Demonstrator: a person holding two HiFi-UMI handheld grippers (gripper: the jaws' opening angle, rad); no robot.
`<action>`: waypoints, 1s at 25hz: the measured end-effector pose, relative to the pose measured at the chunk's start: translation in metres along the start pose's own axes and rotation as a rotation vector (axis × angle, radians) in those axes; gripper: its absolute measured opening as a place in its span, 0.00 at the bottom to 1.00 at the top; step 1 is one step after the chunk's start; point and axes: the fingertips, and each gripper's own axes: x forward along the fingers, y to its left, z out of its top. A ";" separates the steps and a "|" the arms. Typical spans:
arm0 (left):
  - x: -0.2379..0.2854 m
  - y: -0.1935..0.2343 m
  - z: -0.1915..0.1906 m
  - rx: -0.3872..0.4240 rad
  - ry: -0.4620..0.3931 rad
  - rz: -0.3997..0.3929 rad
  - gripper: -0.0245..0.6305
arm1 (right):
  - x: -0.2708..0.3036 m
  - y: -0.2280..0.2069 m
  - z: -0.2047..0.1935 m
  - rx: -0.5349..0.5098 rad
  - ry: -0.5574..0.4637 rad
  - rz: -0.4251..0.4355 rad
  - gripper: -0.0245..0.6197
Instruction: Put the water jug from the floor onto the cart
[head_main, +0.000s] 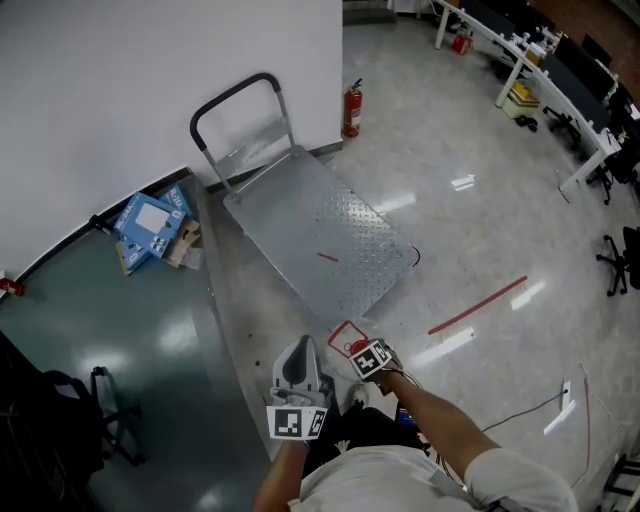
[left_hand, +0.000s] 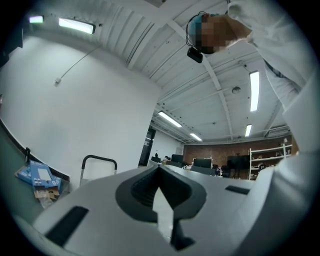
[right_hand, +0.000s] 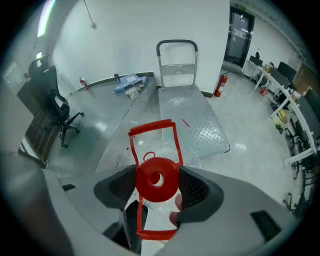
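The water jug (right_hand: 167, 186) is clear plastic with a red cap and a red rectangular handle (right_hand: 152, 131). My right gripper (right_hand: 157, 174) is shut on the jug's neck at the cap, one dark pad on each side. From the head view only the red handle (head_main: 345, 335) shows beside my right gripper (head_main: 371, 357); the jug's body is hidden below it. The silver flat cart (head_main: 320, 240) stands just ahead, its push handle (head_main: 240, 95) by the white wall. My left gripper (head_main: 300, 352) points upward, shut, with nothing between its jaws (left_hand: 160, 169).
A red fire extinguisher (head_main: 352, 108) stands at the wall corner behind the cart. Blue boxes (head_main: 150, 222) lie on the floor left of the cart. A black office chair (right_hand: 62, 112) is at far left. Red tape (head_main: 478, 305) and a cable (head_main: 520, 410) lie on the floor at right.
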 end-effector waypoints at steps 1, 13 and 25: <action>0.008 0.002 0.002 0.002 -0.005 -0.007 0.04 | -0.002 -0.004 0.004 0.001 0.001 -0.002 0.46; 0.148 0.053 0.018 -0.028 -0.037 -0.162 0.04 | -0.024 -0.064 0.102 0.092 -0.024 0.009 0.45; 0.232 0.110 0.037 -0.062 -0.045 -0.235 0.04 | -0.027 -0.125 0.204 0.124 -0.045 -0.068 0.45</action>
